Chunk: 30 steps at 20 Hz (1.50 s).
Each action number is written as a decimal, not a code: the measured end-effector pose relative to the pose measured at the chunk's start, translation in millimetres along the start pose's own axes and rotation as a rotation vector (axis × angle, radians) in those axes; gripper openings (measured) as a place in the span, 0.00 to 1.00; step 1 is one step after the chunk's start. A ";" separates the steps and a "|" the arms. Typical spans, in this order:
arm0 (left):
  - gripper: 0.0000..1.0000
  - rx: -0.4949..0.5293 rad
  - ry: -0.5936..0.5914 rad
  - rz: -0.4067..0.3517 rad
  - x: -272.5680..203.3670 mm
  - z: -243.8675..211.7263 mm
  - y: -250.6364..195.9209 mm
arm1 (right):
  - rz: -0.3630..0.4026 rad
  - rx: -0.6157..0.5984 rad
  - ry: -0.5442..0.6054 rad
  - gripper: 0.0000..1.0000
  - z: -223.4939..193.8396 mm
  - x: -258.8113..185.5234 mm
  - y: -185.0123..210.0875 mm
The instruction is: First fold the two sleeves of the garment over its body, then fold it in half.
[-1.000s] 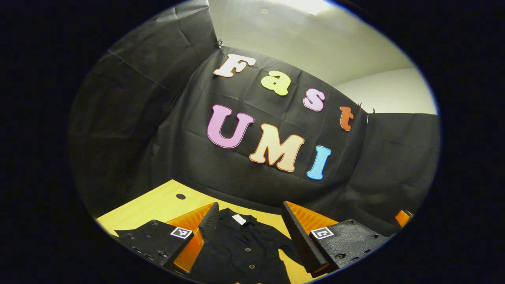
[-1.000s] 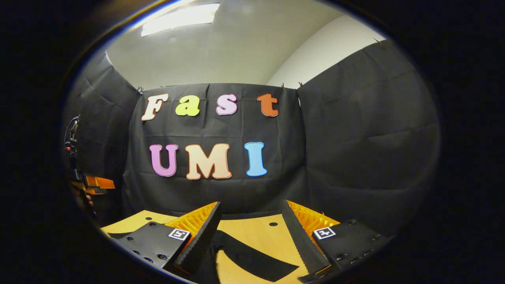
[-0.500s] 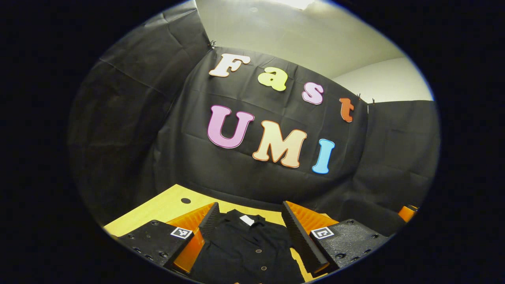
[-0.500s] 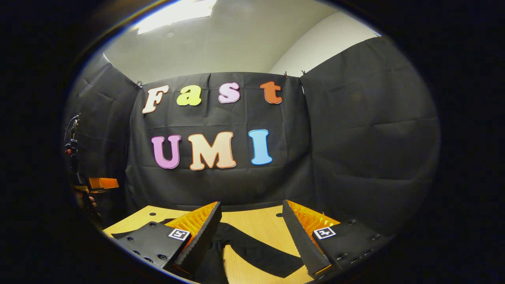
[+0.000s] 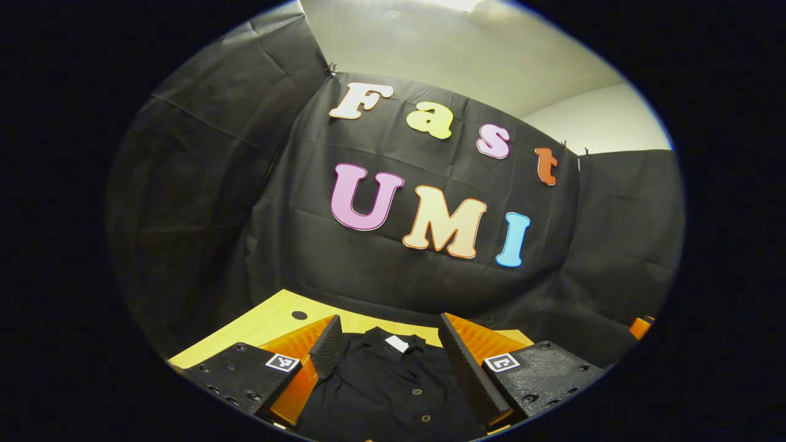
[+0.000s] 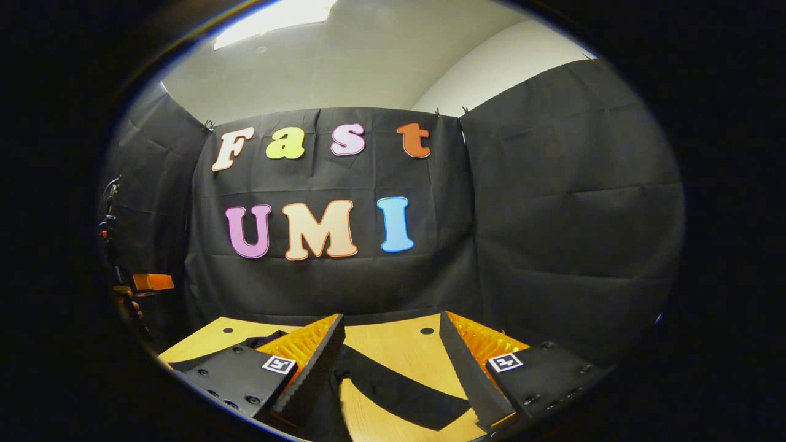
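Black button-front garment [image 5: 387, 393] w/ white neck label lay flat on the yellow wooden table [image 5: 270, 316] — collar toward the booth wall. Left gripper [image 5: 384, 353] hovered over its upper body, fingers apart, holding nothing. Right gripper [image 6: 390, 362] was also spread — above the outstretched black sleeve [image 6: 399, 393].

The left gripper [image 5: 387, 334] is held level and forward, tilted a little so its view leans, its two fingers spread wide apart with nothing between them. The right gripper [image 6: 390, 334] sits level too, fingers equally parted and gripping nothing. In the right gripper view the left gripper [image 6: 150, 282] shows far off, with a hand [image 6: 132, 307] behind it.
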<state>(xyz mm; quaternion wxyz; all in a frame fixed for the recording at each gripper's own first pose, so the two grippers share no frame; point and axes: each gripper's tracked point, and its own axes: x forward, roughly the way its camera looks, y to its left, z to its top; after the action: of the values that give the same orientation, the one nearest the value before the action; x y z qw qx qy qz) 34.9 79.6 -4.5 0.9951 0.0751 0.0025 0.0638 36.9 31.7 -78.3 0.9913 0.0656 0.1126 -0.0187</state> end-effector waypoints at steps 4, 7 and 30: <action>0.92 -0.010 0.016 0.065 -7.2 -7.8 23.3 | 0.004 -0.026 0.021 0.99 -12.1 4.4 2.9; 0.93 -0.034 0.024 0.099 -10.4 -10.6 32.3 | 0.019 -0.038 0.042 0.98 -26.5 11.5 5.9; 0.92 0.083 0.004 0.399 -68.1 -4.9 106.0 | 0.033 -0.147 0.505 1.00 -291.4 113.6 -83.8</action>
<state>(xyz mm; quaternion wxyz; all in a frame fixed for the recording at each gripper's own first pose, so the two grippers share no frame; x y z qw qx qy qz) -46.1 175.6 6.2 0.9588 0.1147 -0.0076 0.2597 78.9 -14.8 -396.0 0.9341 -0.0023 0.3562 0.0226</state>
